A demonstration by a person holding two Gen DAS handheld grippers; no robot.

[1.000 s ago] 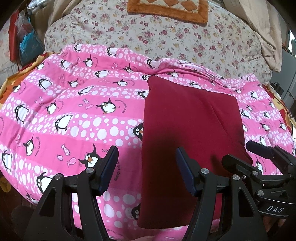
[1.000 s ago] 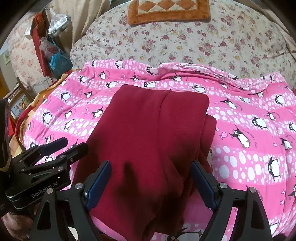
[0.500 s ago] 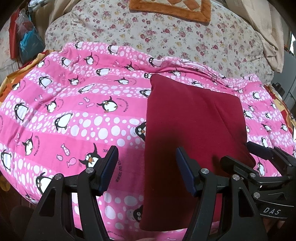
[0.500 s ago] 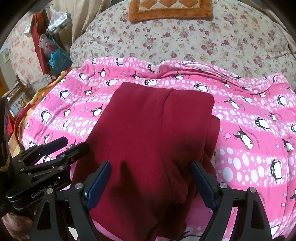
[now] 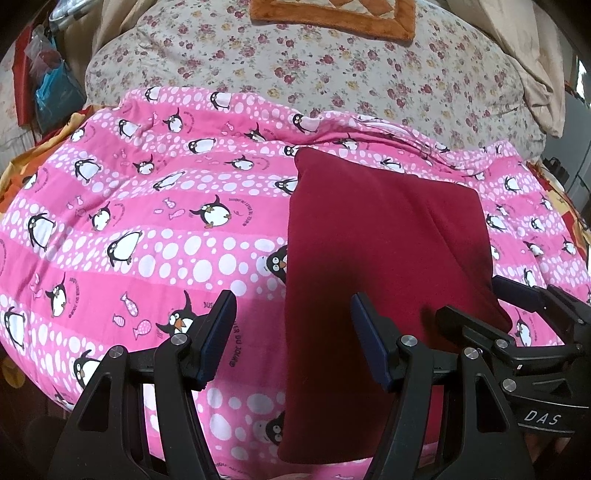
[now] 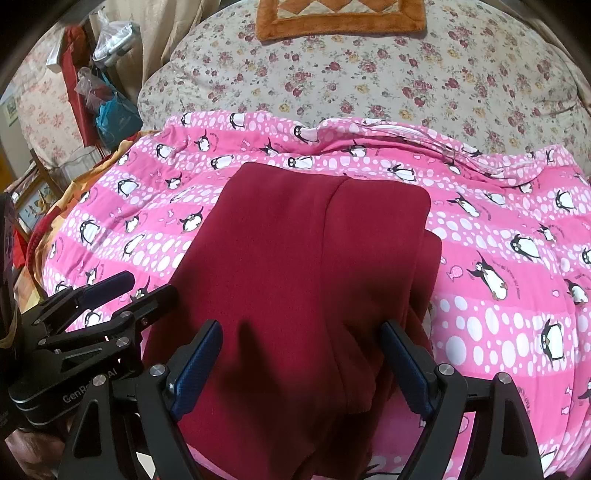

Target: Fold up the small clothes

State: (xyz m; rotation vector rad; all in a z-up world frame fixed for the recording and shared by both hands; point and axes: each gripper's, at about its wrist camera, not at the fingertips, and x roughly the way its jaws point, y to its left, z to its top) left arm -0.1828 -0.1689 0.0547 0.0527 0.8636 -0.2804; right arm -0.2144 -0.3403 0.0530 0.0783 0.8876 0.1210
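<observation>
A bed fills the room in front of me, covered at the far end by a cream sheet with small red flowers (image 5: 332, 74). Over the near half lies a pink blanket (image 5: 147, 229) printed with penguins and white spots, rumpled along its far edge. An orange-bordered mat (image 6: 340, 18) sits on the flowered sheet at the head of the bed.

On the pink blanket lies a dark red garment (image 5: 376, 240), folded into a long flat rectangle that runs away from the person holding the tools. A seam or fold line runs down its length, and along its right side a second layer peeks out from under the top one.

Off to the left, bags (image 6: 110, 110) hang beside the bed.

The left gripper (image 5: 293, 339) hovers over the garment's left edge, its jaws apart with nothing between the blue pads. The right gripper (image 6: 301, 365) hangs above the near end of the garment, jaws spread wide and empty. Each shows at the edge of the other's view, side by side
</observation>
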